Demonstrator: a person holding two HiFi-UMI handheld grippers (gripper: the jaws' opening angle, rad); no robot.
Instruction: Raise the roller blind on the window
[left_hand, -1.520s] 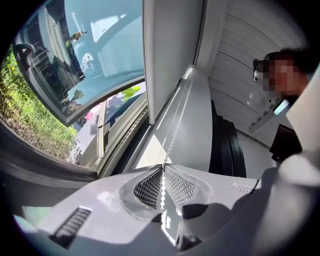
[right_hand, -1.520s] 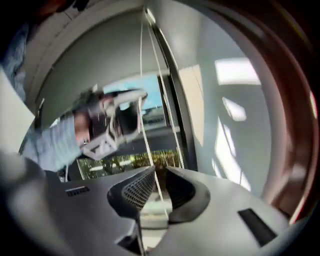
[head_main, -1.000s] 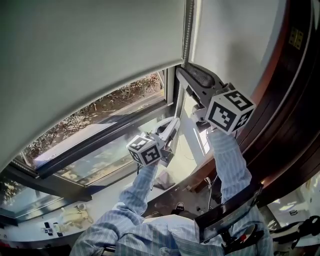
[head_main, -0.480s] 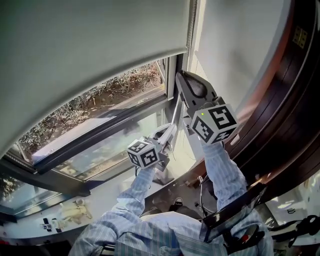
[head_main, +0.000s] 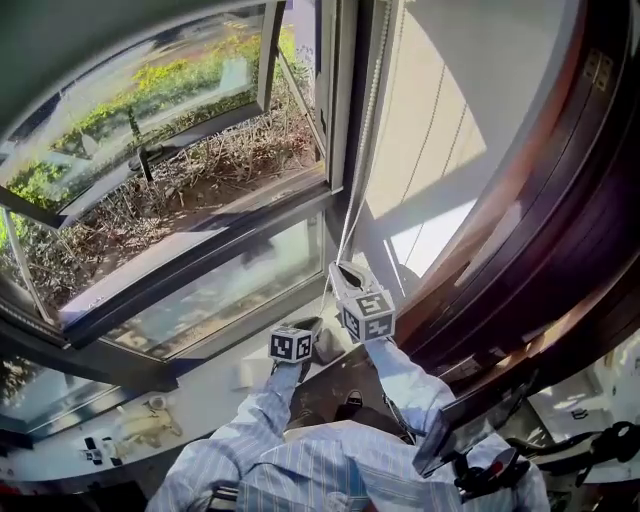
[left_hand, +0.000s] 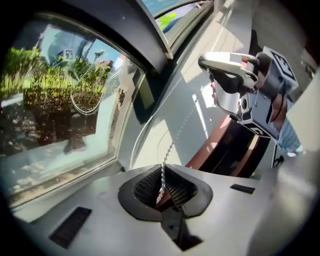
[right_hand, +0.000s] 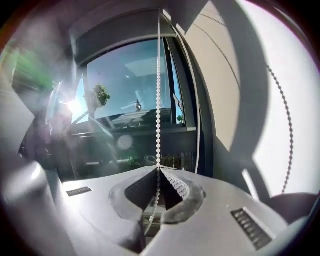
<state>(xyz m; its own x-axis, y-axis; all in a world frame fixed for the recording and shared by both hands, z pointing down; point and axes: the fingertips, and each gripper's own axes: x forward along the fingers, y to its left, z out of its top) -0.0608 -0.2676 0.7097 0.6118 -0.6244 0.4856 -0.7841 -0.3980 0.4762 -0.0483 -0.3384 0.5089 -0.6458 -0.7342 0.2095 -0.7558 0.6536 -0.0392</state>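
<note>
The white sill (head_main: 200, 395) bears a pale crumpled cloth (head_main: 150, 430) and small dark bits (head_main: 103, 456).

The bead chain (head_main: 361, 140) hangs between window (head_main: 190, 190) at left and wall (head_main: 450, 120) at right.

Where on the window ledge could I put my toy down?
The bare ledge between the yellow cloth and the left sleeve is free. The corner is crowded: the left claw grips the bead chain, and the right claw has just closed on it.
</note>
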